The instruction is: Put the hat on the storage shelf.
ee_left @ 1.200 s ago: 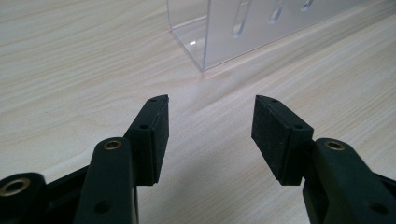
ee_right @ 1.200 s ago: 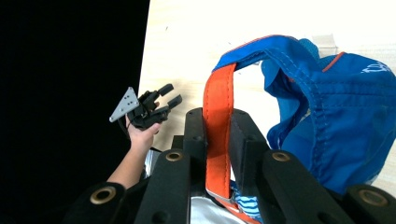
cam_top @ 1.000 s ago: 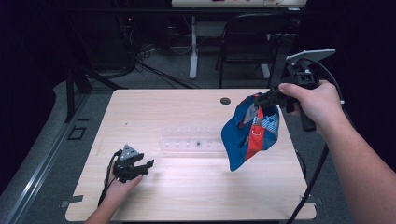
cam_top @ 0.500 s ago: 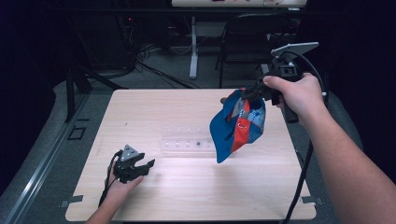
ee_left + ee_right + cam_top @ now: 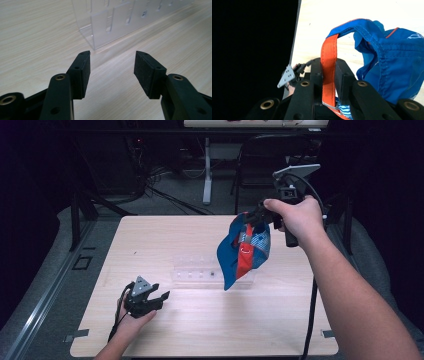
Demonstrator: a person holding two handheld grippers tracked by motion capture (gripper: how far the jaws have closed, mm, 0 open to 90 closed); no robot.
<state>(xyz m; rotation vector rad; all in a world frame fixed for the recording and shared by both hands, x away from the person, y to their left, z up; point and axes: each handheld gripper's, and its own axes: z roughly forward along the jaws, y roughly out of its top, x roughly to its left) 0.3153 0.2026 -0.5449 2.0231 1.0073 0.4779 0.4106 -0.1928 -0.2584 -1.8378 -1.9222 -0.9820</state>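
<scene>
A blue cloth bag [image 5: 240,257] with an orange strap [image 5: 244,256] hangs in the air over the table's right middle. My right gripper [image 5: 254,217] holds it from above, shut on the orange strap [image 5: 329,72]; the blue bag [image 5: 387,62] bulges to the right of the jaws. A clear plastic rack [image 5: 200,270] lies on the wooden table [image 5: 165,232], partly behind the bag. My left gripper [image 5: 159,299] rests low at the front left, open and empty. In the left gripper view its jaws [image 5: 112,70] stand apart, pointing at the clear rack's [image 5: 120,22] near corner.
A small dark spot [image 5: 239,224] marks the table's far side near the bag. Beyond the table stand a dark chair [image 5: 260,165] and a desk leg [image 5: 207,170] with cables on the floor. The left gripper's grey plate [image 5: 286,76] shows far off.
My right gripper has carried the hanging bag leftward and a little farther from the table's right edge. The left gripper has stayed put.
</scene>
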